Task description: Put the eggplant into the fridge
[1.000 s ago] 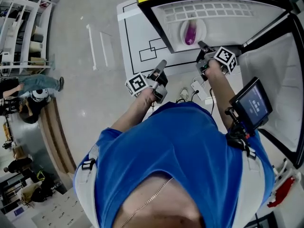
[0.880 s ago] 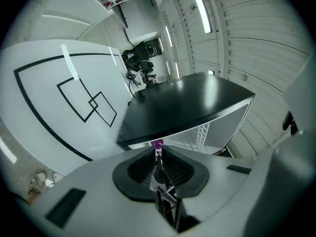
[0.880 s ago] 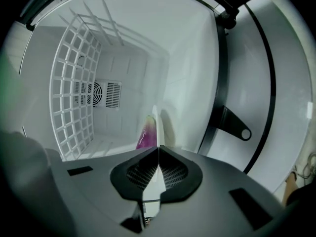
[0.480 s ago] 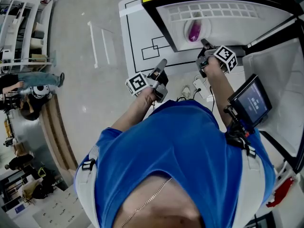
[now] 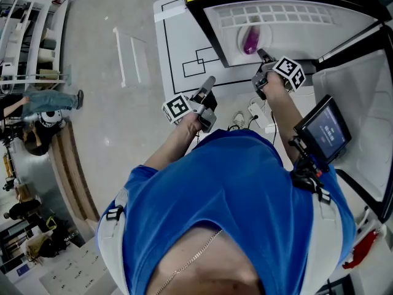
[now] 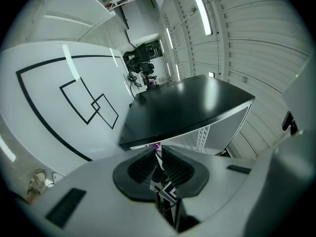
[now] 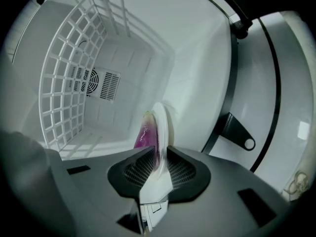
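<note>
A purple eggplant (image 5: 249,42) lies on a white plate (image 5: 238,40) inside the open fridge (image 5: 295,23). My right gripper (image 5: 262,55) reaches to the plate's near rim. In the right gripper view the plate (image 7: 161,125) stands edge-on between the jaws and the eggplant (image 7: 144,135) lies on its left face. My right gripper (image 7: 159,158) has just been opening; its pads stand slightly off the rim. My left gripper (image 5: 210,82) hangs lower left of the fridge. In its own view this gripper (image 6: 158,152) is shut on nothing and points at the fridge's black top (image 6: 187,107).
The fridge's white door (image 5: 362,85) stands open at the right. A wire shelf (image 7: 64,83) lines the fridge's left side. A small screen (image 5: 325,131) rides on the right forearm. A power strip (image 5: 258,112) lies on the floor below. White racks (image 5: 31,42) and people (image 5: 52,103) are far left.
The right gripper's marker cube has rolled a little while its tip stays at the plate. The plate with the eggplant rests in the same spot in the fridge. The left gripper has not moved.
</note>
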Motion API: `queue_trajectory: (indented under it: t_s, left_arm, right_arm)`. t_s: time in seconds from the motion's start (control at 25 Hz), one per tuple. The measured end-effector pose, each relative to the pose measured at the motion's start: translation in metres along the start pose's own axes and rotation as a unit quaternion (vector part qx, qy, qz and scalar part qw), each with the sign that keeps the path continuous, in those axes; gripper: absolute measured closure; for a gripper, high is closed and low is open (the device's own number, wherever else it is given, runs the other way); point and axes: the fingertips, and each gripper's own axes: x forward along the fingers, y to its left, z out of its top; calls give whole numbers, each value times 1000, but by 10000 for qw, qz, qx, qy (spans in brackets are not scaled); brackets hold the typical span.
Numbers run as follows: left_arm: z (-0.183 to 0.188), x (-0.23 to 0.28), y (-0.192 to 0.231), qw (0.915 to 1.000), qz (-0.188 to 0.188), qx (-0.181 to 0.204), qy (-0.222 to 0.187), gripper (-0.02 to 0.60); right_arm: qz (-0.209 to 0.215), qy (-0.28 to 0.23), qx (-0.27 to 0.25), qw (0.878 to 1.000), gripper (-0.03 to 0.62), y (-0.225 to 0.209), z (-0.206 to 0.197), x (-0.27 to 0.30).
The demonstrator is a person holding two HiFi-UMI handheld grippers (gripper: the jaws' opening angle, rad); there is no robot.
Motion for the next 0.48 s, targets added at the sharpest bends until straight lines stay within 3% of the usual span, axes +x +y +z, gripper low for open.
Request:
queue_trajectory:
  t_s: [0.12, 0.32, 0.48]
  left_arm:
    - [-1, 3, -4, 9998, -196, -90, -42, 554]
    - [1, 1, 8, 10000, -11, -6, -49, 554]
    - [1, 3, 6, 9999, -101, -11, -72, 554]
  right_arm:
    - [-57, 85, -330, 9994, 527, 0, 1, 1]
    - [-111, 180, -844, 9962, 514, -2, 3, 2]
    - [-191, 255, -1918, 9809, 514, -2, 11, -6]
